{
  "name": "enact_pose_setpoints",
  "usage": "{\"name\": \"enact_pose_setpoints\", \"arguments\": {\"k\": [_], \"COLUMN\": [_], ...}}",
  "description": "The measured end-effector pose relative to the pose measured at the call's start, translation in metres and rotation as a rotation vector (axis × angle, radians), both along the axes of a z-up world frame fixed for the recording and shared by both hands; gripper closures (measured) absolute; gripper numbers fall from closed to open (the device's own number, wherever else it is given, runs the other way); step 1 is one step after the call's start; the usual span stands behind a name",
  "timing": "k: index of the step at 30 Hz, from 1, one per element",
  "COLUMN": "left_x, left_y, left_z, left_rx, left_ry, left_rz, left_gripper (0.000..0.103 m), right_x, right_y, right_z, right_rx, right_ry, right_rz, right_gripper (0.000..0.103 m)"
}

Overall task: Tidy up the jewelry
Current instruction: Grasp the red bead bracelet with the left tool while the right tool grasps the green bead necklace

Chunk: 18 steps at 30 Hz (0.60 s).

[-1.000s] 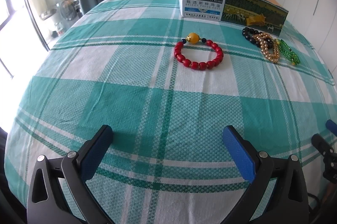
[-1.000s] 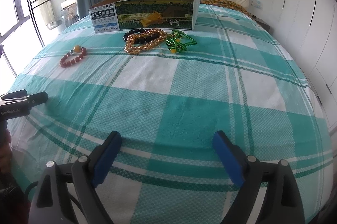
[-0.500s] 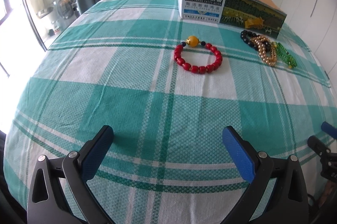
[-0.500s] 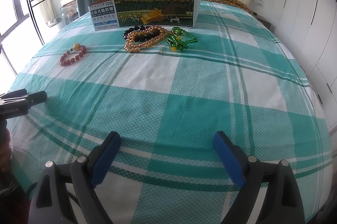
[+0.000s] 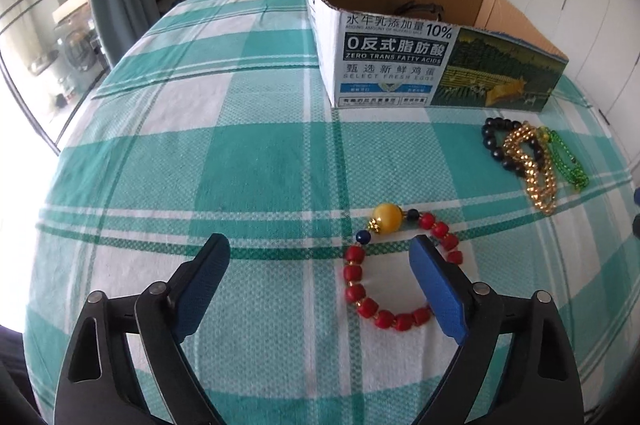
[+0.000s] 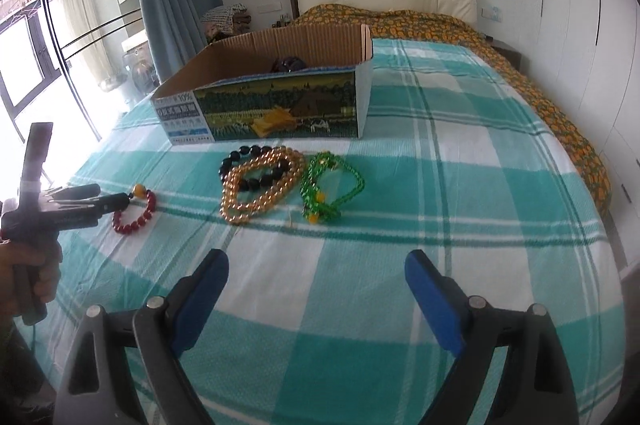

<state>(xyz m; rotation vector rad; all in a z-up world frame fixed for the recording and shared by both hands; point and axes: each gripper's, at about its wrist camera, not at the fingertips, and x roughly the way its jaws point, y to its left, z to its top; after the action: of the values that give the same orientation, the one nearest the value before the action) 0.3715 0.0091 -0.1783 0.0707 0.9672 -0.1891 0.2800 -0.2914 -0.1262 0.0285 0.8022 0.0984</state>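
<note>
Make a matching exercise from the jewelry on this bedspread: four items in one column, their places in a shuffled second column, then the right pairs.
1. red bracelet
2. gold beads
3. green beads
4. cardboard box

a. rightmost strand of the cluster
b. behind all the strands
c. by the left gripper's right jaw
d. lying over the black bracelet

Pairs: 1-c, 2-d, 3-a, 4-b

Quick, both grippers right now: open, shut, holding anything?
Left gripper: open, holding nothing, right finger over the red bead bracelet.
Right gripper: open, holding nothing, above the checked bedspread.
</note>
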Motion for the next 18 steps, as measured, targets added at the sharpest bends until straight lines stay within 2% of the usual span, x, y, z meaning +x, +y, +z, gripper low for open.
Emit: {"name": "enact_pose_setpoints", "arguments": {"k": [2, 3, 5, 7, 8, 9, 11, 13, 14, 15, 16, 18], "left_x": [0.005, 0.004, 0.003, 0.001, 0.001, 0.001, -0.002, -0.005, -0.006, -0.006, -0.005, -0.003], "left_y": [-0.003, -0.005, -0.01, -0.014, -0.016, -0.017, -0.019, -0.019, -0.018, -0.017, -0.015, -0.01], "left_z": [-0.006, -0.007, -0.008, -0.008, -0.008, -0.008, -0.006, -0.003, -0.002, -0.001, 0.0, 0.002], "left_rx": [0.014, 0.024, 0.016, 0.009, 0.009, 0.008, 0.003, -0.008, -0.013, -0.019, -0.035, -0.076], "left_ry": [0.007, -0.011, -0.025, -0.036, -0.038, -0.04, -0.046, -0.054, -0.057, -0.058, -0.051, -0.031], "left_rz": [-0.011, -0.018, -0.043, -0.067, -0.085, -0.104, -0.141, -0.18, -0.19, -0.194, -0.198, -0.194], "left_gripper": [0.012, 0.012, 0.012, 0.012, 0.012, 0.016, 0.023, 0.042, 0.049, 0.067, 0.087, 0.089], "right_x": [0.015, 0.024, 0.042, 0.059, 0.068, 0.075, 0.084, 0.081, 0.078, 0.076, 0.072, 0.063], "right_y": [0.001, 0.003, 0.011, 0.019, 0.022, 0.025, 0.03, 0.035, 0.036, 0.035, 0.032, 0.027], "right_z": [0.0, -0.001, -0.004, -0.011, -0.018, -0.025, -0.042, -0.045, -0.045, -0.044, -0.044, -0.04], "right_rx": [-0.012, -0.009, 0.001, -0.012, -0.024, -0.034, -0.056, -0.099, -0.118, -0.125, -0.115, -0.091], "right_ry": [0.0, 0.012, 0.033, 0.044, 0.062, 0.086, 0.148, 0.138, 0.141, 0.144, 0.146, 0.141], "right_rz": [0.033, 0.062, 0.128, 0.176, 0.195, 0.214, 0.251, 0.277, 0.275, 0.263, 0.243, 0.204], "right_gripper": [0.015, 0.024, 0.032, 0.033, 0.039, 0.048, 0.058, 0.061, 0.068, 0.086, 0.087, 0.087]}}
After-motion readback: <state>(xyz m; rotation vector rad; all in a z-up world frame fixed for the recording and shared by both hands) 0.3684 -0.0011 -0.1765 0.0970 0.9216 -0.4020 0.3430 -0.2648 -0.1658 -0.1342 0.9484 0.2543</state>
